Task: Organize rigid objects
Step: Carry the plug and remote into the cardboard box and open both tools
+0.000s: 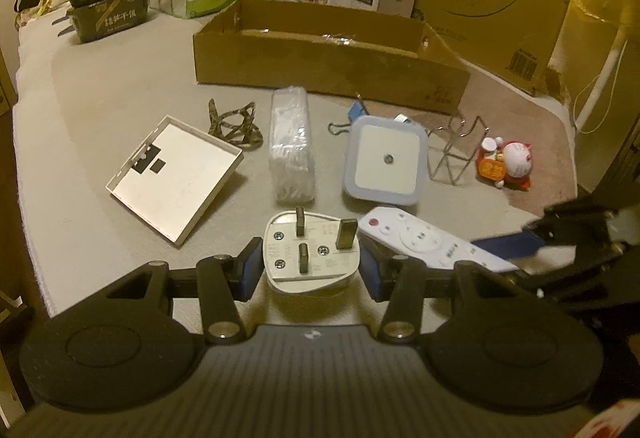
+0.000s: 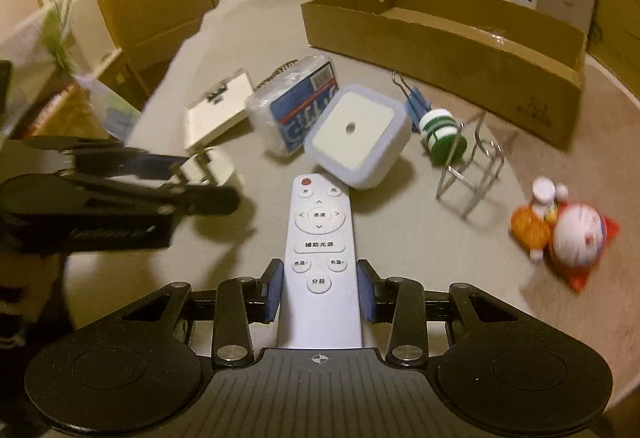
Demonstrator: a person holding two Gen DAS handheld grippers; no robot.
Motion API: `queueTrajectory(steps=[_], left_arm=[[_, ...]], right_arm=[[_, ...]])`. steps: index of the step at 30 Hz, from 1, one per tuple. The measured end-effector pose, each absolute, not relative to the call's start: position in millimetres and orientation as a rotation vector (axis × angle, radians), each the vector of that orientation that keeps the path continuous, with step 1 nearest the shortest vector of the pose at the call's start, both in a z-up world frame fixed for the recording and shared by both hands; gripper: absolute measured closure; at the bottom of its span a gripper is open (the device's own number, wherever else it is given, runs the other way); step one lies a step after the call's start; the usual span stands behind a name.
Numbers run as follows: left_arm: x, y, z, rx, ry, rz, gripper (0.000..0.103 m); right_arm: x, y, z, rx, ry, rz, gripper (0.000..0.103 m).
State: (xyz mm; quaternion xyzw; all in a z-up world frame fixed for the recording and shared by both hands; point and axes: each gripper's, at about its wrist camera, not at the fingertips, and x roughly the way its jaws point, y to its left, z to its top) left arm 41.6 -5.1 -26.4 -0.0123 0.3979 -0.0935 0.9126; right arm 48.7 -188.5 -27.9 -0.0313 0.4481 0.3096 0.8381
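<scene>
In the left wrist view my left gripper (image 1: 310,260) is shut on a white three-pin plug (image 1: 312,270), prongs facing up, with a blue pad against each side. My right gripper (image 2: 320,280) is shut on a white remote (image 2: 320,234), its pads pressing the lower half of it. The remote (image 1: 416,238) lies just right of the plug, and the right gripper's blue pad (image 1: 506,246) shows on it. In the right wrist view the left gripper's arm (image 2: 120,193) reaches in from the left with the plug (image 2: 214,167).
An open cardboard tray (image 1: 332,69) stands behind the objects. On the cloth lie a square night light (image 1: 384,161), a wrapped pack (image 1: 292,145), a white flat lid (image 1: 176,173), a strap (image 1: 236,121), a blue binder clip (image 2: 416,99), a green spool (image 2: 442,133), a wire holder (image 1: 456,149) and a cat figurine (image 1: 506,161).
</scene>
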Motion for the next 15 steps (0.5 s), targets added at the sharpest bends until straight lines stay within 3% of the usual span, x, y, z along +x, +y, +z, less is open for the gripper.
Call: queueTrajectory(steps=[15], left_arm=[[45,-11,7,0.005,0.745,-0.229,0.056]], right_arm=[[31,-214,31,0.055,0.752,0.526,0.064]])
